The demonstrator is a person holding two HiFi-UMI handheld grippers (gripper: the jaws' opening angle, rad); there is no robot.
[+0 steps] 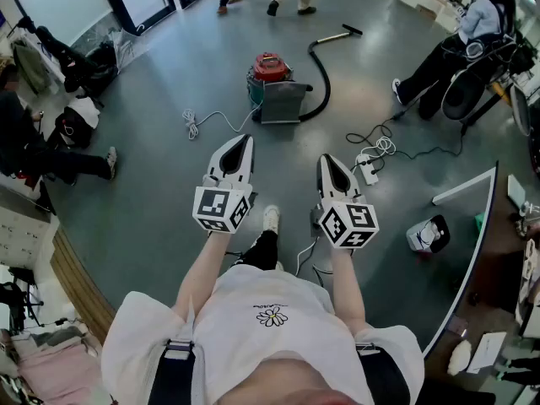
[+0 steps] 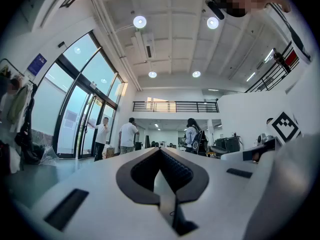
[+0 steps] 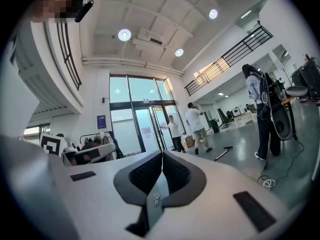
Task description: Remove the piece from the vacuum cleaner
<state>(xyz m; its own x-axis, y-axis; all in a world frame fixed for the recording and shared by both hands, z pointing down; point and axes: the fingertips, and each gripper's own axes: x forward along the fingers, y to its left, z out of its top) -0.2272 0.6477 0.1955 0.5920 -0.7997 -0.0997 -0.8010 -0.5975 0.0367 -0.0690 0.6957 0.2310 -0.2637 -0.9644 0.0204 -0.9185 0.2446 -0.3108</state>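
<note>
The vacuum cleaner, a green body with a red top and a grey front piece, stands on the floor some way ahead of me. Its black hose curves off to a wand lying on the floor; the wand also shows in the right gripper view. My left gripper and right gripper are held side by side at chest height, well short of the vacuum. Both point forward and upward. The left gripper and the right gripper are each shut, tips meeting, with nothing between them.
A white cord lies left of the vacuum, and a power strip with cables lies to its right. One person sits at the far right and another at the left. A desk edge and a small bin stand to my right.
</note>
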